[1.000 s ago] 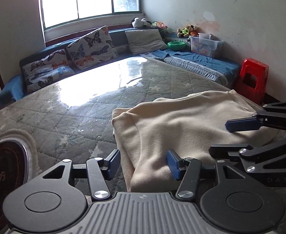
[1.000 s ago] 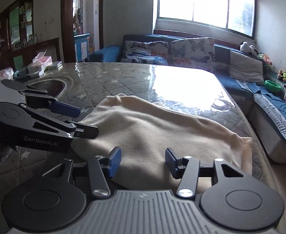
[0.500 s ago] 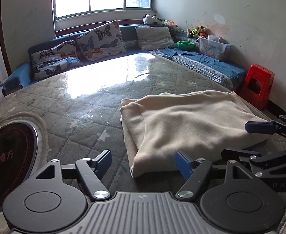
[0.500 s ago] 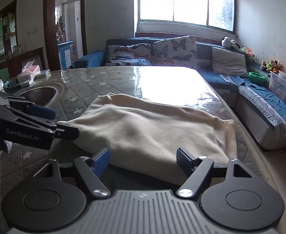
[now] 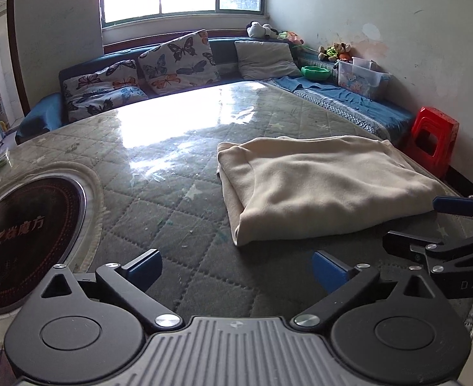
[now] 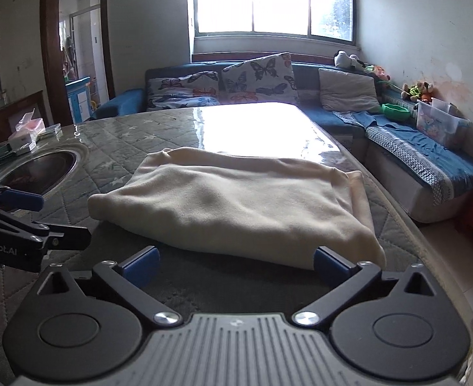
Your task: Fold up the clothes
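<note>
Grippers [image 5: 236, 268] [image 6: 234, 265] tilted downward, jaws opening, empty.

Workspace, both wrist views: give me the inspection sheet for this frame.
Surface: quilted table cover under a glossy clear sheet, round cooktop inset at one end.
Job's things: cream garment folded into a flat rectangle, lying free.
Clutter: small boxes at the table's far corner.
Grippers: left tool and right tool opening, nothing between the pads, both short of the garment.
Cables: nothing seen.
Surroundings: butterfly cushions, red stool, window.
</note>
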`<state>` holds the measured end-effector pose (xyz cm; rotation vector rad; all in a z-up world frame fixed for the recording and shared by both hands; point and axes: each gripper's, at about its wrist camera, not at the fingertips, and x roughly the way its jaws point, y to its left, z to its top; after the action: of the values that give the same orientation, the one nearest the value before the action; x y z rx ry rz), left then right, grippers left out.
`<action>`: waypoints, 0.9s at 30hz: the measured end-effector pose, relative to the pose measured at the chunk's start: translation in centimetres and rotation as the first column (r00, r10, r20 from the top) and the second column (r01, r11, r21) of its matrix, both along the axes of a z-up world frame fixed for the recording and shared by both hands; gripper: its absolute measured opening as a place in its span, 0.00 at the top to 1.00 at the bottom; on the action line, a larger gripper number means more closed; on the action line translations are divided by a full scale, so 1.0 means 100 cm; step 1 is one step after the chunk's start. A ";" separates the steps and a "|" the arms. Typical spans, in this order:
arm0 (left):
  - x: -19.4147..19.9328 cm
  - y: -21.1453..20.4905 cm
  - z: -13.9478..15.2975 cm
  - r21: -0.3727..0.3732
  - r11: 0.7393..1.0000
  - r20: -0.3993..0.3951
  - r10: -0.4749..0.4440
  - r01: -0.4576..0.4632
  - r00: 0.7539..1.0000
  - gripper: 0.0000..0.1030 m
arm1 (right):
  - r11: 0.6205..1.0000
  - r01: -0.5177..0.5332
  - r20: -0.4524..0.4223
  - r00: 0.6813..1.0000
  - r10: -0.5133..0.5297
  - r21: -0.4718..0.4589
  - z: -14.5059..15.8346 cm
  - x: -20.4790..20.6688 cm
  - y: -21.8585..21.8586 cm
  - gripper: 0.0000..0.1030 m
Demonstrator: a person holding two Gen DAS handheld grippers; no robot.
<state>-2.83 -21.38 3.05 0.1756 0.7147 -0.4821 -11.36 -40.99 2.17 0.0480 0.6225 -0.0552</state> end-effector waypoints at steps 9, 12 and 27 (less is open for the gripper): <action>-0.006 0.010 -0.002 -0.008 1.000 -0.018 0.019 -0.019 1.000 0.00 | 0.998 0.056 -0.014 0.998 -0.056 0.030 -0.003 -0.007 0.004 0.00; -0.009 0.012 -0.003 -0.007 1.000 -0.013 0.019 -0.019 1.000 0.00 | 0.996 0.074 -0.020 0.997 -0.073 0.042 -0.004 -0.009 0.004 0.00; -0.021 0.016 -0.002 -0.015 1.000 0.005 0.023 -0.023 1.000 0.00 | 0.995 0.095 -0.015 0.995 -0.095 0.013 -0.003 -0.015 0.015 0.00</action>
<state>-4.94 -19.77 2.87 0.1540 0.7076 -0.4653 -12.84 -39.44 1.87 0.0905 0.6351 -0.1433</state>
